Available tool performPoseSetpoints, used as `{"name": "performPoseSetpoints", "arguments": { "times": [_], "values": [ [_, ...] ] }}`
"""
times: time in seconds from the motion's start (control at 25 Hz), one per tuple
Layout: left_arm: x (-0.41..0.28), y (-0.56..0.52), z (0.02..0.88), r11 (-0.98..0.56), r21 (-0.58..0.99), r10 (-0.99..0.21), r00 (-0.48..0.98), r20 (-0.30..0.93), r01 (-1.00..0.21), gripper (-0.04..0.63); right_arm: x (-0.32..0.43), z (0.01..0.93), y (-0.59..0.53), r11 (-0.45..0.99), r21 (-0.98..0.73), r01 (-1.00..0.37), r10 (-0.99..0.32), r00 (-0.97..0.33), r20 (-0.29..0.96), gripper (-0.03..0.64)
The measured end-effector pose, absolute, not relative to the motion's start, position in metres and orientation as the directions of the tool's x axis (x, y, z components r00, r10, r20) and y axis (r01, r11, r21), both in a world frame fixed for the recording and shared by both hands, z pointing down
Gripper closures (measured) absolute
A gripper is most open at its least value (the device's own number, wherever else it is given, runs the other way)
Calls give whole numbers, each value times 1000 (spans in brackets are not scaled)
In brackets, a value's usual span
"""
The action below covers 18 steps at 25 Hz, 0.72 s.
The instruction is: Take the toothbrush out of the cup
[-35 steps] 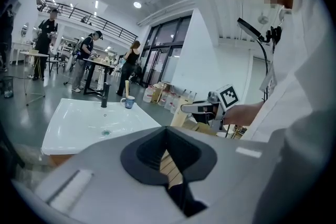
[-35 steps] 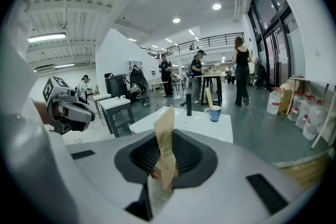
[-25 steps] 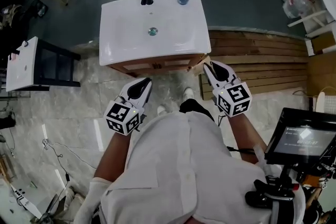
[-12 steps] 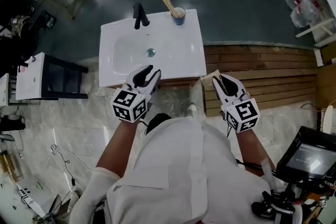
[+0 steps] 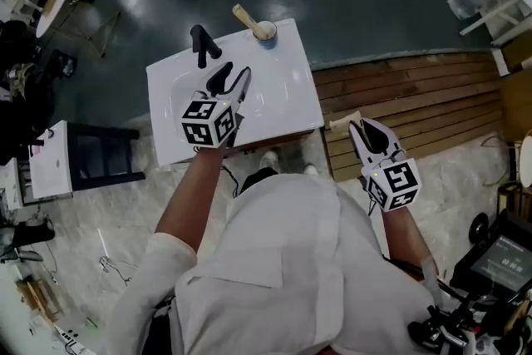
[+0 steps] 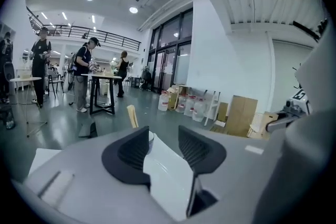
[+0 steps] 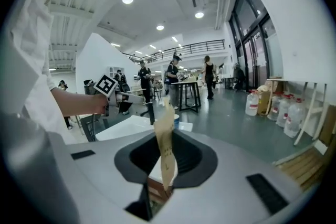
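A blue cup (image 5: 266, 31) stands at the far right corner of the white sink (image 5: 287, 96), with a tan-handled toothbrush (image 5: 246, 17) leaning out of it to the left. My left gripper (image 5: 235, 76) hovers over the basin, short of the cup, its jaws opening with nothing between them. In the left gripper view the toothbrush (image 6: 132, 116) and cup (image 6: 151, 136) show just past the left jaw of that gripper (image 6: 164, 136). My right gripper (image 5: 359, 127) stays to the right of the sink, shut on a tan paper strip (image 7: 165, 147).
A black faucet (image 5: 202, 44) rises at the back of the sink, left of the cup. Wooden decking (image 5: 416, 96) lies to the right, and a dark stand with a white top (image 5: 50, 166) to the left. People stand at tables (image 6: 100, 89) far behind.
My left gripper has travelled forward from below the sink's front edge to above the basin, and its jaws have parted. The right gripper shifted slightly, still holding the strip.
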<state>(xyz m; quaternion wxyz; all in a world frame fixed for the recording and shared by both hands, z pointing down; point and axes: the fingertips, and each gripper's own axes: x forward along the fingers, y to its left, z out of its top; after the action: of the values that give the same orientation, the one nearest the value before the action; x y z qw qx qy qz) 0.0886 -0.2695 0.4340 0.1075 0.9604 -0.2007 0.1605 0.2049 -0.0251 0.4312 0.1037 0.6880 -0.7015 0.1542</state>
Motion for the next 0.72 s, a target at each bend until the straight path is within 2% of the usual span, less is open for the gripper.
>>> {"name": "performPoseSetpoints", "arguments": {
  "times": [0.28, 0.52, 0.72],
  "values": [
    [135, -349, 449, -902, 181, -315, 884, 345, -392, 406, 206, 420, -24, -205, -63, -977, -914, 168, 369, 565],
    [183, -398, 474, -881, 203, -331, 864, 379, -427, 370, 216, 424, -23, -321, -80, -944, -881, 267, 391, 565],
    [192, -421, 498, -862, 256, -315, 858, 406, -438, 363, 201, 424, -20, -401, -78, -913, -845, 336, 416, 565]
  ]
}}
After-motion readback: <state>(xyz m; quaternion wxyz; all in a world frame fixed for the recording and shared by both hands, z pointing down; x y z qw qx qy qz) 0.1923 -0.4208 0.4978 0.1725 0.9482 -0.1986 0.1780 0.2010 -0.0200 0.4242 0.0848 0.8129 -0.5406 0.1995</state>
